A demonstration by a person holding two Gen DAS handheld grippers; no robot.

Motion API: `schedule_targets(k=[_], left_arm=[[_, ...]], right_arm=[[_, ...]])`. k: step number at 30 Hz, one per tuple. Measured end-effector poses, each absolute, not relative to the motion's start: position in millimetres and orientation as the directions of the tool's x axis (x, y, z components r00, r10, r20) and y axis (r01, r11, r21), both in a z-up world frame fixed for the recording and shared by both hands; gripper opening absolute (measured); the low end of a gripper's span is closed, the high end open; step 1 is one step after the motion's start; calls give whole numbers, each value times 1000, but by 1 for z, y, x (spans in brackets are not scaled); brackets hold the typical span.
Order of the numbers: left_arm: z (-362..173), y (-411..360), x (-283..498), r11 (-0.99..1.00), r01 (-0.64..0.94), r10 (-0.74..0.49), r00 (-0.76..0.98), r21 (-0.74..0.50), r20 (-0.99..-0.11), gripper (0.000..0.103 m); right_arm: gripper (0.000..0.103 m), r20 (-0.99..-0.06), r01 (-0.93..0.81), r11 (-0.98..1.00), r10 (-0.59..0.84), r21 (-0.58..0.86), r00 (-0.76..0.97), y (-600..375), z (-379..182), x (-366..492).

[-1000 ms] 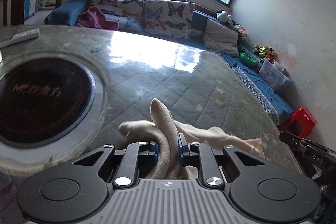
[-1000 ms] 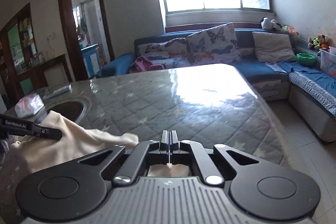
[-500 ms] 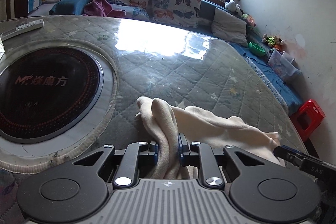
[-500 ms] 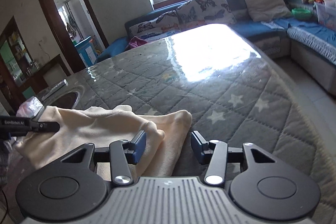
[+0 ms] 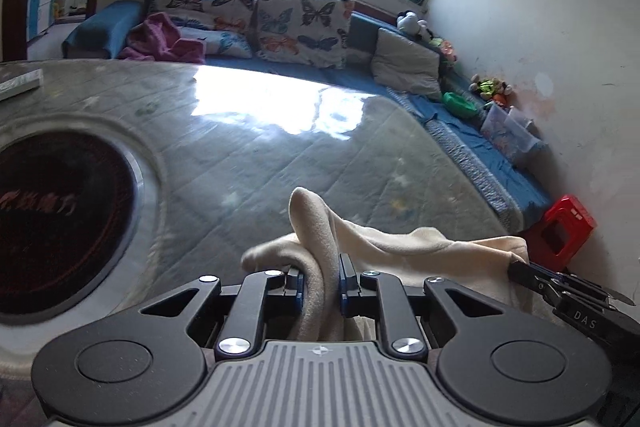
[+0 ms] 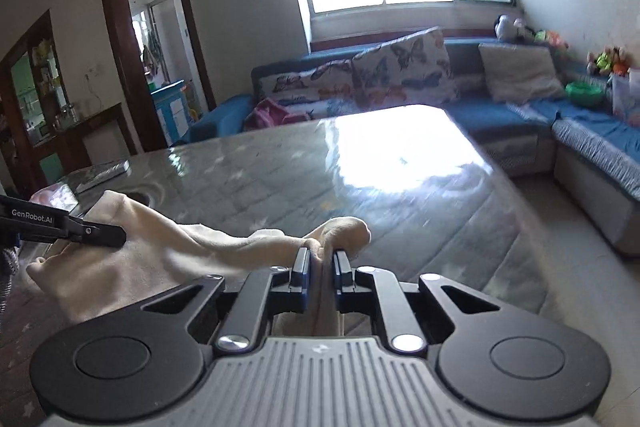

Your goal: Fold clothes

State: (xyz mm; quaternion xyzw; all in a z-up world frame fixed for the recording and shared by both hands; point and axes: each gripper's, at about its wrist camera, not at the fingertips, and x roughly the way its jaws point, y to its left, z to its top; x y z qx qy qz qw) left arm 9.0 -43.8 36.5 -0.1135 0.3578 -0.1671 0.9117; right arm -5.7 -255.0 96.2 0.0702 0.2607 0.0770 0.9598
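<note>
A cream garment point(image 5: 400, 247) lies bunched near the front edge of the quilted grey table point(image 5: 280, 155). My left gripper point(image 5: 320, 267) is shut on a thick fold of it, and a rounded end of cloth pokes up past the pads. In the right wrist view the garment point(image 6: 200, 243) stretches from the left gripper point(image 6: 116, 237) across to my right gripper point(image 6: 321, 259). The right jaws are closing, with a bunched fold pinched between the blue pads. The right gripper's tip point(image 5: 520, 273) also shows at the cloth's right end.
A round black hob point(image 5: 52, 207) is set into the table at the left, with a flat remote point(image 6: 104, 173) behind it. A blue sofa point(image 6: 500, 115) with butterfly cushions runs behind and to the right. A red stool point(image 5: 564, 231) stands on the floor at the right.
The right jaws stood shut, then opened wide over the cloth's edge, and now pinch a fold. The left gripper kept its hold and shifted, and the cloth now spans between both.
</note>
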Motion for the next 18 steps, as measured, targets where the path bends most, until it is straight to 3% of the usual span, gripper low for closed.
schedule_targets(k=[8,15,18], left_arm=[[41,-107,46,877,312,-478,656,-367,-584,17],[-8,-134,82,875,270,-483,523,-401,-702,17],[-17,-127,84,867,275,-498,494,-415,-713,17]], right_arm=[[10,-478,-25,998,46,50,877,-295,119,23],[10,-575,43,999,-34,3,817,-325,87,54],[10,-613,63,998,-46,6,788,-334,69,57]])
